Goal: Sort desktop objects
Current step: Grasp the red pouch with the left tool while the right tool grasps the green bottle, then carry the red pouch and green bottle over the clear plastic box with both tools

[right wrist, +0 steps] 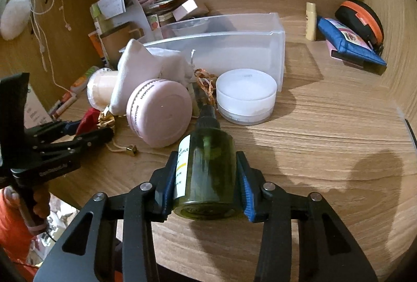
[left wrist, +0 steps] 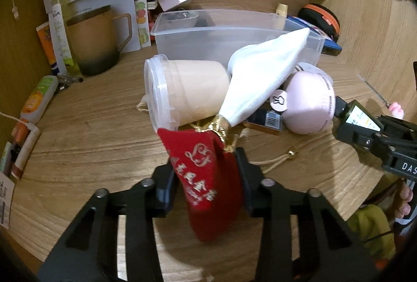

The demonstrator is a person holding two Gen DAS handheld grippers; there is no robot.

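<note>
Right now both tools are clenched on something. The left gripper (left wrist: 206, 177) has its two black fingers pressed against the sides of a red pouch (left wrist: 208, 177) with pale lettering that I cannot read; the pouch's lower end hangs past the fingers, and its gold-trimmed neck meets a white cloth bag (left wrist: 263, 79) that leans up over the pile behind. The right gripper (right wrist: 206, 177) grasps a dark green bottle (right wrist: 208, 172), lying along the fingers with its black cap pointing away; only a strip of its white label shows, the rest turned out of sight.

Just beyond the bottle's cap, on the wooden desk (right wrist: 325, 125), sits a pink round case (right wrist: 160, 112) tipped on its edge, and beside it a white round jar (right wrist: 246, 97) standing flat. A beige tub with a clear lid (left wrist: 182, 92) lies on its side next to the white bag. Something dark with a barcode (left wrist: 271, 120) is wedged under the pink case, mostly covered, and I cannot tell what it is.

Behind the pile stands a clear plastic bin (right wrist: 234, 47); its frosted walls blur whatever is inside. A brown mug (left wrist: 96, 39) stands at the back left among papers and tubes. At the far right a blue pouch (right wrist: 349, 45) leans on an orange-and-black case (right wrist: 362, 21), partly hiding it. A person's fingers (right wrist: 39, 204) show on the left tool's handle, cut off by the frame edge.
</note>
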